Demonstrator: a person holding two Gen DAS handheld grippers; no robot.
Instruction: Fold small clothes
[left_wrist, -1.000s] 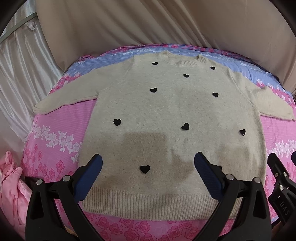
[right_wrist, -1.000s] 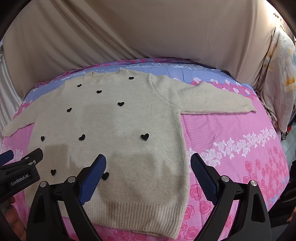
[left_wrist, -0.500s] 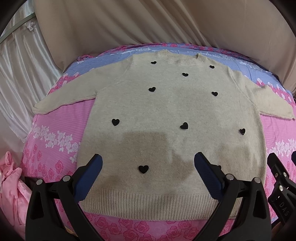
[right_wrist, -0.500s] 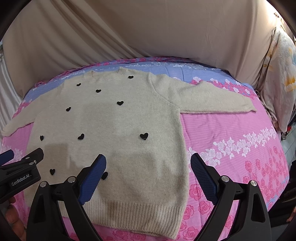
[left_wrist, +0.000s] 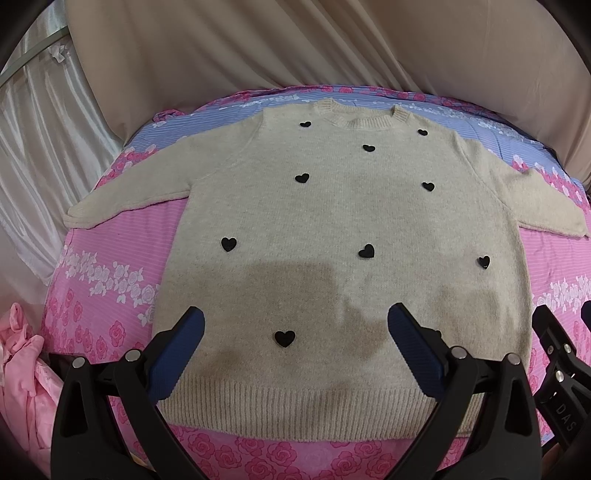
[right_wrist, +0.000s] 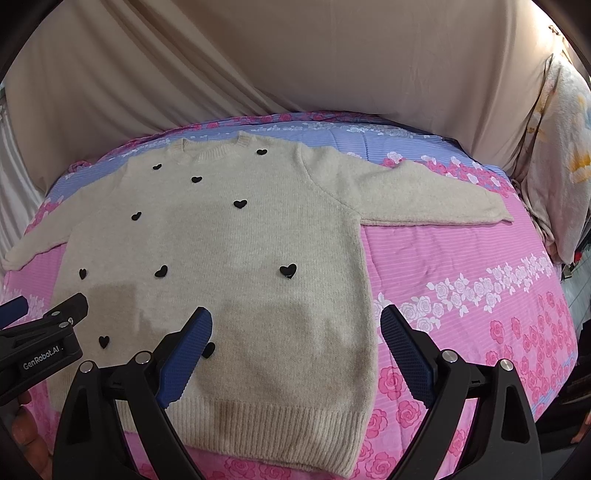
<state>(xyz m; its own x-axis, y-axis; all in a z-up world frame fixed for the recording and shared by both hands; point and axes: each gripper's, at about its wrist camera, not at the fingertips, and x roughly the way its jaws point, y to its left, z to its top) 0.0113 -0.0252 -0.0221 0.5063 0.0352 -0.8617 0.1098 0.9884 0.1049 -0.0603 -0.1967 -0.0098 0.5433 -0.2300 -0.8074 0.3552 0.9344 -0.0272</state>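
Note:
A small beige knit sweater (left_wrist: 332, 221) with black heart patches lies flat and face up on a pink flowered bed cover (left_wrist: 122, 251), collar at the far side, both sleeves spread out. It also shows in the right wrist view (right_wrist: 240, 240). My left gripper (left_wrist: 295, 332) is open and empty, above the hem's left-middle part. My right gripper (right_wrist: 295, 332) is open and empty, above the hem's right corner. Both cast shadows on the sweater and do not touch it. The left gripper's side (right_wrist: 40, 347) shows at the left edge of the right wrist view.
A beige curtain (left_wrist: 295, 44) hangs behind the bed. A pink garment (left_wrist: 18, 362) lies bunched at the near left. A pale patterned pillow or blanket (right_wrist: 554, 155) stands at the far right. White fabric (left_wrist: 33, 140) hangs at the left.
Both grippers have shifted very slightly, so the sweater sits a touch higher in the views. Both jaws stay open and nothing has been grasped.

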